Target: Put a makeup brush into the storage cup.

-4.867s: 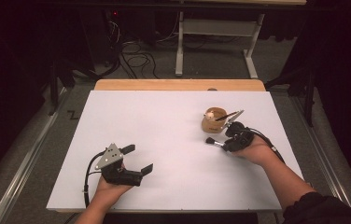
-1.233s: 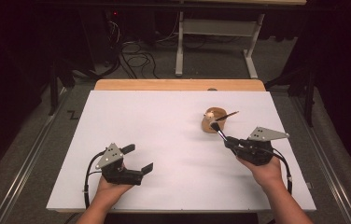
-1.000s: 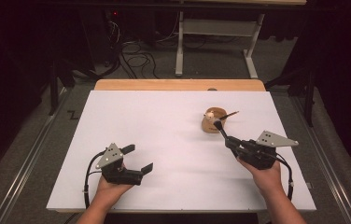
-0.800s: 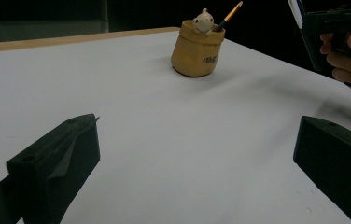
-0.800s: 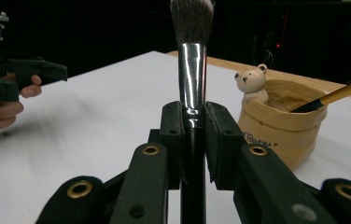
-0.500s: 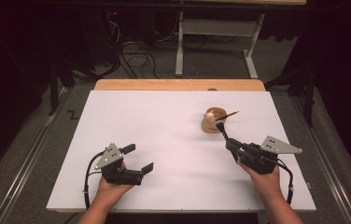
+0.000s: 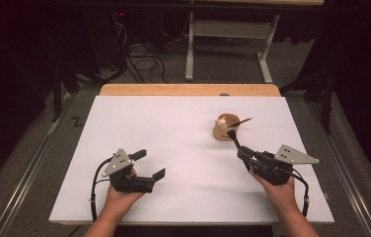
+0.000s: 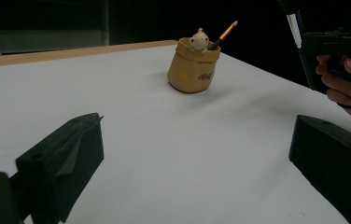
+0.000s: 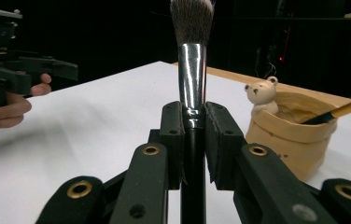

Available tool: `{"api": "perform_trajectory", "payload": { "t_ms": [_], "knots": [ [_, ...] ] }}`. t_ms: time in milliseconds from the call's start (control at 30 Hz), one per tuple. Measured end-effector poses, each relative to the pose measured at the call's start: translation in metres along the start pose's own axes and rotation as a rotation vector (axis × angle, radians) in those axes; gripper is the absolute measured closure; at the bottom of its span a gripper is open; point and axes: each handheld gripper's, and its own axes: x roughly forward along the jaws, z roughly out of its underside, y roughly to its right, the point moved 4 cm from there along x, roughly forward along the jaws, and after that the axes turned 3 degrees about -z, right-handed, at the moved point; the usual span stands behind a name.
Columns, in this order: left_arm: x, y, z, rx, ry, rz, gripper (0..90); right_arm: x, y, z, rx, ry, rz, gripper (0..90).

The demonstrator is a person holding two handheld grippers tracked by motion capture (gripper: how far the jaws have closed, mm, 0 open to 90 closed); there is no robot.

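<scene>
Clamped in my right claw (image 9: pixel 193 135) is one makeup brush (image 9: pixel 191 70), jaws pressed on its black handle just below the silver ferrule, bristles pointing up, near the pot. Well apart, my left claw (image 7: pixel 149 165) stands wide open over the white table (image 7: pixel 173 128), holding nothing. One tan pot (image 7: pixel 224 129) stands ahead, with one bear figure (image 9: pixel 260 93) on its rim and one thin brush (image 8: pixel 222 35) leaning inside.

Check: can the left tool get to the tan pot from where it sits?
Probably yes. The left tool is open and holds nothing, and bare white table lies between it and the tan pot; the right tool stands off to the side.
</scene>
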Motion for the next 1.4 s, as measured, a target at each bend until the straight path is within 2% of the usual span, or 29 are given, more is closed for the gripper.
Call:
{"api": "perform_trajectory", "payload": {
  "t_ms": [300,500,633,1000,1167,1400],
  "knots": [
    [0.018,0.014,-0.013,0.001,0.008,0.048,18.4,0.006,-0.012,-0.003,-0.016,0.012,-0.042,79.7],
    [0.035,0.030,-0.022,0.015,0.014,0.114,26.7,0.011,-0.020,-0.004,-0.019,0.010,-0.064,79.7],
    [0.045,0.041,-0.028,0.026,0.015,0.145,28.8,0.015,-0.026,-0.004,-0.021,0.004,-0.077,79.7],
    [0.067,0.065,-0.045,0.033,0.020,0.190,30.4,0.023,-0.038,-0.005,-0.042,0.006,-0.121,79.7],
    [0.074,0.075,-0.052,0.025,0.027,0.232,34.5,0.029,-0.046,-0.005,-0.053,0.003,-0.144,79.7],
    [0.080,0.079,-0.058,-0.003,0.038,0.264,42.7,0.033,-0.053,-0.004,-0.072,-0.001,-0.162,79.7]
  ]
}}
